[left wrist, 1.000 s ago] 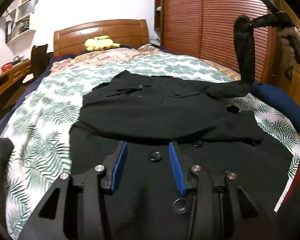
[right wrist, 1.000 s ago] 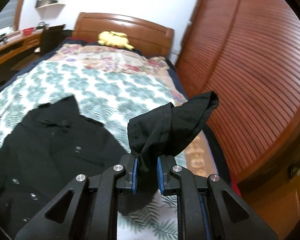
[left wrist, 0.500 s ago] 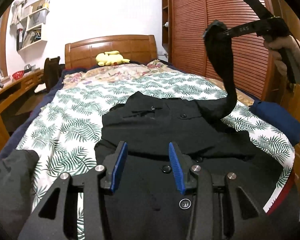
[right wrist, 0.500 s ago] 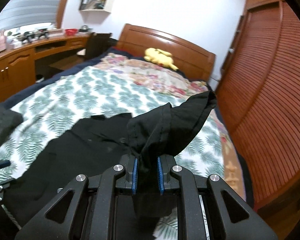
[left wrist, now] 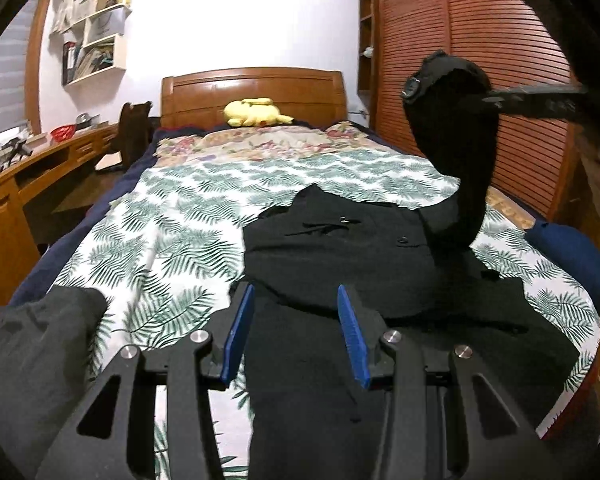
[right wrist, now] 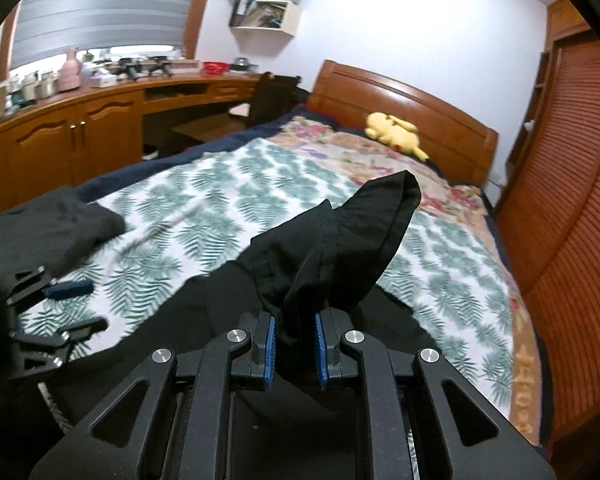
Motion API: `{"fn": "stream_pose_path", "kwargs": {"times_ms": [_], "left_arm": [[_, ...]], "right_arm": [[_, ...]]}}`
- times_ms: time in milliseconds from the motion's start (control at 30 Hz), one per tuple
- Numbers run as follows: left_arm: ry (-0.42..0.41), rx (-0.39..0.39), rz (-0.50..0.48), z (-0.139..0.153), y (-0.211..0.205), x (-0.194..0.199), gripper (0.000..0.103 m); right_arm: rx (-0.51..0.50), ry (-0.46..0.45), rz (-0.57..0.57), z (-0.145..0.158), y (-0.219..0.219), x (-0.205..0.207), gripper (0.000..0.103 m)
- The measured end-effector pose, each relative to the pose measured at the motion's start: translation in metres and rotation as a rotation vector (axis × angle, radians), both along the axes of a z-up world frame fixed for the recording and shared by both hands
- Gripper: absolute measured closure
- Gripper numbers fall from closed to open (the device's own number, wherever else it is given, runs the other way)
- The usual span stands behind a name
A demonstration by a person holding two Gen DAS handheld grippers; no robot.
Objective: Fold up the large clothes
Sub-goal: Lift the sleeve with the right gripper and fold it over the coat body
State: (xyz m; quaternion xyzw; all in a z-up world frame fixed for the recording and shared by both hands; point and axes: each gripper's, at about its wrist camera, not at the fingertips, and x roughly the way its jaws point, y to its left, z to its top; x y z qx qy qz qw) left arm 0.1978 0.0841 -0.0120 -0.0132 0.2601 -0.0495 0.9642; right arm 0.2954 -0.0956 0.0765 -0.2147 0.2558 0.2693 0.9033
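Observation:
A large black buttoned coat [left wrist: 340,248] lies spread on the leaf-print bedspread [left wrist: 172,248]. One of its sleeves [left wrist: 460,152] rises from the right shoulder. My right gripper [right wrist: 295,350] is shut on that sleeve's cuff [right wrist: 340,248], which stands bunched above the blue pads. In the left wrist view the right gripper [left wrist: 476,98] is a blurred dark bar high on the right. My left gripper [left wrist: 296,320] hovers open over the coat's lower part, nothing between its pads. The right wrist view shows it [right wrist: 76,308] at the left edge.
A dark grey garment [left wrist: 32,340] is heaped at the bed's near left corner. A blue folded cloth [left wrist: 572,256] lies at the right edge. A yellow plush toy [left wrist: 256,112] sits by the headboard. A wooden desk [right wrist: 100,120] runs along the left, slatted wardrobe doors [left wrist: 480,40] along the right.
My right gripper has swung left with the sleeve, bringing it from beside the wardrobe to over the coat. My left gripper has risen and drawn back a little, still open.

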Motion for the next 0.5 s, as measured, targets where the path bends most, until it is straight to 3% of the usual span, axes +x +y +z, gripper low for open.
{"fn": "stream_pose_path", "kwargs": {"times_ms": [500], "left_arm": [[0.007, -0.026, 0.078, -0.006, 0.032, -0.001, 0.061]], "right_arm": [[-0.022, 0.157, 0.108, -0.056, 0.031, -0.028, 0.087]]}}
